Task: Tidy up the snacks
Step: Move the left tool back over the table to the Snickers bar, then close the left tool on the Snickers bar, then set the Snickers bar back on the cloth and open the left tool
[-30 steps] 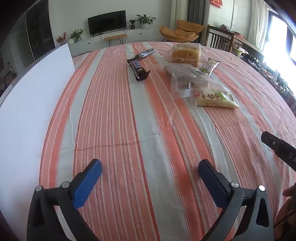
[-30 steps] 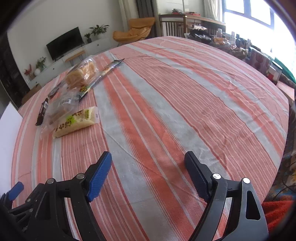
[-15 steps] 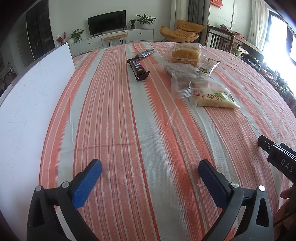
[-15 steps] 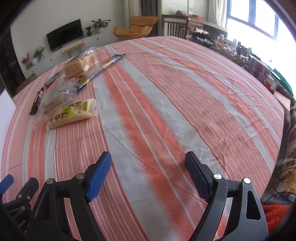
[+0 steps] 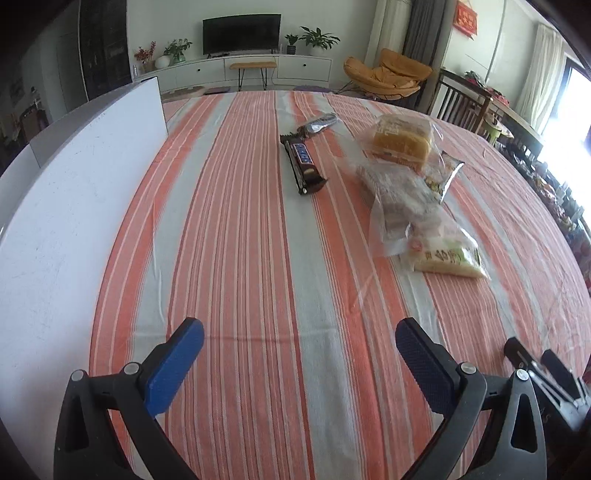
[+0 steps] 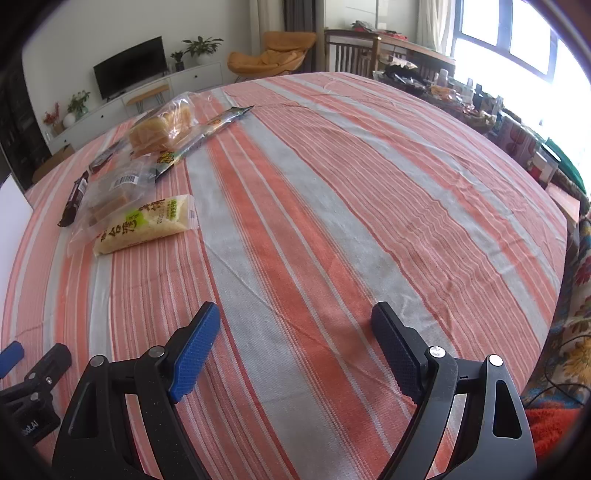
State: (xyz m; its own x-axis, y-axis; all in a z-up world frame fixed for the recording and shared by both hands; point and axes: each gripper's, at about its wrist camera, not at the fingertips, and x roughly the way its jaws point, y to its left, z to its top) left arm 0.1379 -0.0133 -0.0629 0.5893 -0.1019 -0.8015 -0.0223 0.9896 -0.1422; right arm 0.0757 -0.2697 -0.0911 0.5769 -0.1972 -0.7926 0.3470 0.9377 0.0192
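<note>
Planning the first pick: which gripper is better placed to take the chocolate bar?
Probably the left. The chocolate bar lies almost straight ahead of the open left gripper. For the open right gripper it sits far off to the side, beyond the clear bag.

A striped cloth (image 5: 258,258) of orange and grey bands covers the desk. A white board (image 5: 74,192) lies along the cloth's left edge, with a raised white panel at its far end. Beyond the desk, a dark television (image 5: 242,34) stands on a long white cabinet (image 5: 258,70), with a small wooden bench (image 5: 253,66) in front of it. Potted plants (image 5: 317,37) sit on the cabinet beside the screen. An orange lounge chair (image 5: 388,74) rests to the right, near a wooden chair (image 6: 349,51) and a cluttered side table (image 6: 443,88). Bright windows (image 6: 517,33) fill the far right wall.
</note>
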